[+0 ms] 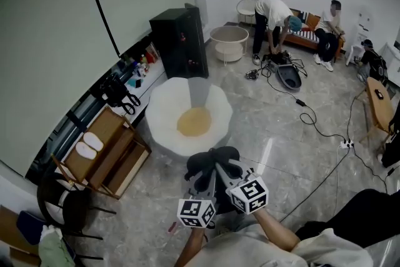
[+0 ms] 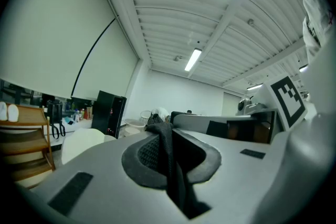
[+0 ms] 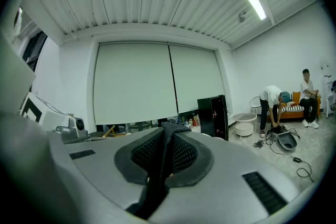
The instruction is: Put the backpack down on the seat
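Note:
A dark backpack (image 1: 212, 166) hangs in front of me, just short of the white petal-shaped seat (image 1: 164, 110) with its tan cushion (image 1: 194, 122). My left gripper (image 1: 206, 183) and right gripper (image 1: 226, 171) hold it up side by side, both pointing level. In the left gripper view the jaws of the left gripper (image 2: 170, 165) are shut on a black strap (image 2: 167, 149). In the right gripper view the right gripper (image 3: 159, 165) is likewise shut on a black strap (image 3: 164, 152). The backpack's body is mostly hidden below the jaws in both gripper views.
A black cabinet (image 1: 180, 40) stands behind the seat, and a wooden shelf rack (image 1: 103, 153) stands to its left. A black chair (image 1: 69, 209) is at the lower left. A white round basket table (image 1: 229, 42), two people (image 1: 275, 19) and floor cables (image 1: 312, 122) lie farther off.

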Demonstrator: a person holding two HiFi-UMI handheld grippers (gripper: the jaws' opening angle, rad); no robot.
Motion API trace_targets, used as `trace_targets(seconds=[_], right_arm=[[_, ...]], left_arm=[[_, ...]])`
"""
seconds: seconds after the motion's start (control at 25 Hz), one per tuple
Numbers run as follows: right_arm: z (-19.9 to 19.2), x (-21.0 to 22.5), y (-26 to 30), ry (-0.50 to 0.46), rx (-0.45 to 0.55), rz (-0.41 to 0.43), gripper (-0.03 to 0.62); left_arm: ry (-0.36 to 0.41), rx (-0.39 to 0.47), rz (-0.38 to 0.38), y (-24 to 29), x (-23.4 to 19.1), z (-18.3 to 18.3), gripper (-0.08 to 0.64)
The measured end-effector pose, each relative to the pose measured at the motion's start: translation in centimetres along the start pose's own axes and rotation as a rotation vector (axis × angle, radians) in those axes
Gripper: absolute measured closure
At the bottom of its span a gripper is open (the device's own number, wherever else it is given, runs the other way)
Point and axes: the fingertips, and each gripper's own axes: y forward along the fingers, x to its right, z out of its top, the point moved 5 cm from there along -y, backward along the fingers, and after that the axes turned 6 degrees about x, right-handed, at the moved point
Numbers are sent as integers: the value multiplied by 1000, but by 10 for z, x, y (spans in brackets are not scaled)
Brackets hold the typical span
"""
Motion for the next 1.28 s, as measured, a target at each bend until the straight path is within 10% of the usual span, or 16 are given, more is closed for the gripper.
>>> trace_targets(seconds=[1.28], right_arm=[[25,161,181,52,36,101,549]], left_arm=[[40,3,68,207,-111,28,511]])
